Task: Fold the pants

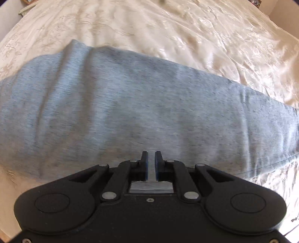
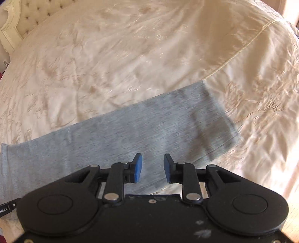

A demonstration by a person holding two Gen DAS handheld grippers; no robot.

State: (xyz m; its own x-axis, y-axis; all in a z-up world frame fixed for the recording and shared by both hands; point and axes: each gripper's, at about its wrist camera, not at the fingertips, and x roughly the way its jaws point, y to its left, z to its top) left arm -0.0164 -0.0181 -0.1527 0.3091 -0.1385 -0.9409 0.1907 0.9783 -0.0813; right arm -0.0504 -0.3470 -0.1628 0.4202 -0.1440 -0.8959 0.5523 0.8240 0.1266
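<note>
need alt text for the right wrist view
Grey pants lie flat across a cream embroidered bedspread, one leg end square at the right. The right tongs, black with blue pads, hover above the fabric, open and empty. A tufted headboard shows top left.

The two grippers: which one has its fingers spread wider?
The right gripper: a wide gap shows between its blue pads. The left gripper leaves only a thin slit. Neither holds the grey pants.
</note>
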